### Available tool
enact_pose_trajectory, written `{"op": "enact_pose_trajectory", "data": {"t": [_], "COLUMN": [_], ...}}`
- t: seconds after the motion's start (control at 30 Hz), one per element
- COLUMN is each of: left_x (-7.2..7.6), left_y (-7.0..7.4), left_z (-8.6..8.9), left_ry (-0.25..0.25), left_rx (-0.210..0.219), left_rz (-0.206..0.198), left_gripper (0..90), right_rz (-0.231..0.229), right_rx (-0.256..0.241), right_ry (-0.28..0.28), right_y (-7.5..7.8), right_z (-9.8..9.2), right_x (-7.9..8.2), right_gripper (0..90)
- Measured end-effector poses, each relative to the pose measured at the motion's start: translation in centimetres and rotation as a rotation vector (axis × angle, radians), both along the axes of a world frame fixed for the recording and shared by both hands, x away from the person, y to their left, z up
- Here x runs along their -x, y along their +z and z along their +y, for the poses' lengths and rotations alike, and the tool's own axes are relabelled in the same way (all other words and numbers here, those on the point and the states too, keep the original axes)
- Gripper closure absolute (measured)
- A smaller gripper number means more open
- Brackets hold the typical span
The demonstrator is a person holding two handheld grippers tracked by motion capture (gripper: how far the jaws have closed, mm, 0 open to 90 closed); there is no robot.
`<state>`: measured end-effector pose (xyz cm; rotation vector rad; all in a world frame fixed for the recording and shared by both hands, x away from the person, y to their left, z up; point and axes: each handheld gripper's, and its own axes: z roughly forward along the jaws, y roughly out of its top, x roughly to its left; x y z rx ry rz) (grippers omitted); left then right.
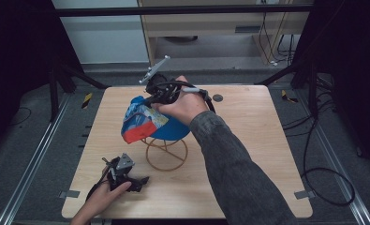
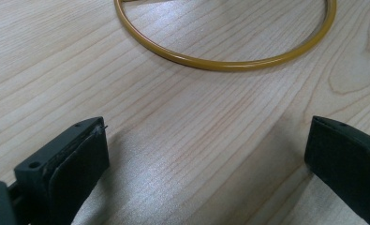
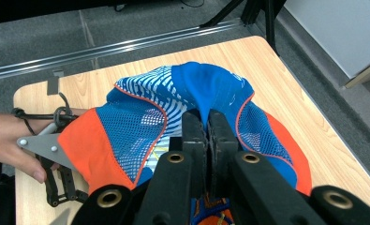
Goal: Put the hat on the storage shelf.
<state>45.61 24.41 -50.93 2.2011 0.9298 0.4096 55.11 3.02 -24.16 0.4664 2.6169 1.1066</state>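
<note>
A blue, orange and white mesh cap (image 1: 145,123) sits on a yellow wire stand (image 1: 166,154) in the middle of the wooden table (image 1: 248,140). My right gripper (image 1: 150,100) reaches over the cap from the far side. In the right gripper view its jaws (image 3: 207,117) are shut on a fold of blue fabric at the top of the cap (image 3: 140,126). My left gripper (image 1: 143,180) rests low near the table's front left. It is open (image 2: 201,154) with bare wood between the fingers, and the stand's round base ring (image 2: 220,63) lies just ahead.
A small dark disc (image 1: 217,98) lies on the table behind the right hand. Black frame legs (image 1: 63,77) stand at the far corners. Cables (image 1: 323,178) trail on the floor at the right. Metal rails (image 1: 30,164) run along both sides of the table.
</note>
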Motion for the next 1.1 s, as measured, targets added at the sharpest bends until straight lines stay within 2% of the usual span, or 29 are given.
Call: {"op": "enact_pose_trajectory", "data": {"t": [0.33, 0.37, 0.43, 0.47, 0.53, 0.8, 1.1], "left_x": [0.0, 0.0, 0.0, 0.0, 0.0, 0.0, 0.0], "left_y": [0.0, 0.0, 0.0, 0.0, 0.0, 0.0, 0.0], "left_z": [0.0, 0.0, 0.0, 0.0, 0.0, 0.0, 0.0], "left_ry": [0.001, 0.001, 0.001, 0.0, 0.0, 0.0, 0.0], "left_rx": [-0.001, -0.001, 0.0, 0.0, 0.0, 0.0, 0.0], "left_rz": [0.0, 0.0, 0.0, 0.0, 0.0, 0.0, 0.0], "left_gripper": [0.0, 0.0, 0.0, 0.0, 0.0, 0.0, 0.0], "right_rz": [0.0, -0.002, -0.002, -0.008, -0.008, -0.008, -0.018], "right_rx": [-0.001, -0.004, -0.008, -0.01, -0.011, -0.021, -0.038], "right_ry": [-0.012, -0.012, -0.013, -0.02, -0.023, -0.05, -0.064], "right_y": [-0.1, -0.1, -0.2, -0.1, -0.1, -0.5, 0.1], "right_z": [-0.3, -0.3, -0.3, -0.4, -0.4, -0.9, -1.8], "right_x": [-0.1, 0.0, 0.1, 0.2, 0.2, 0.6, 1.1], "right_gripper": [76.2, 72.4, 70.3, 64.8, 63.7, 46.2, 30.4]}}
